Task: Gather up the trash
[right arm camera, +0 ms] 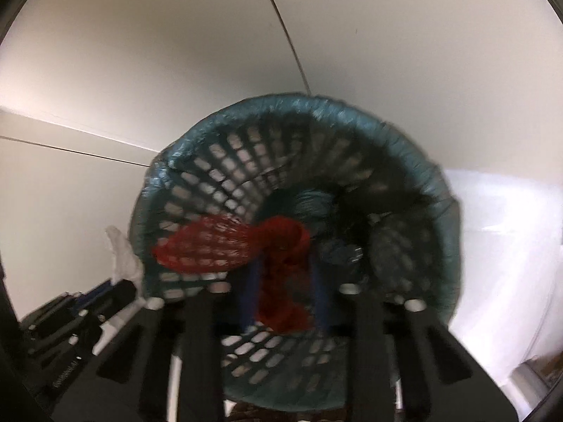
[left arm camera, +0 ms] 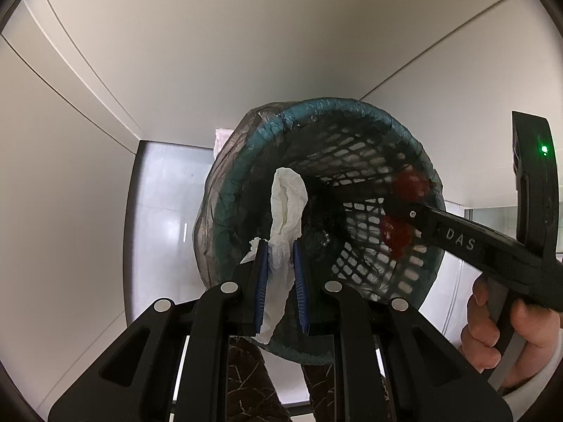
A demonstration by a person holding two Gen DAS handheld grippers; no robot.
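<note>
Both claws over the lined trash basket [left arm camera: 352,112], each gripping waste.
Left claw [left arm camera: 279,281] pinches a white tissue [left arm camera: 286,204] at the basket's near-left rim; right claw [right arm camera: 285,292], blurred, clamps red mesh netting [right arm camera: 281,246] w/ its loose end draped inside the basket.

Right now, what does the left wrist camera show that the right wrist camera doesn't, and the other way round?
Only the left wrist view shows the person's hand on the right gripper's handle and its green light. Only the right wrist view shows the red mesh net spread out, with its bunched part between the right gripper pads. Both show the lined wastebasket, the white tissue and the left gripper shut on it.
</note>
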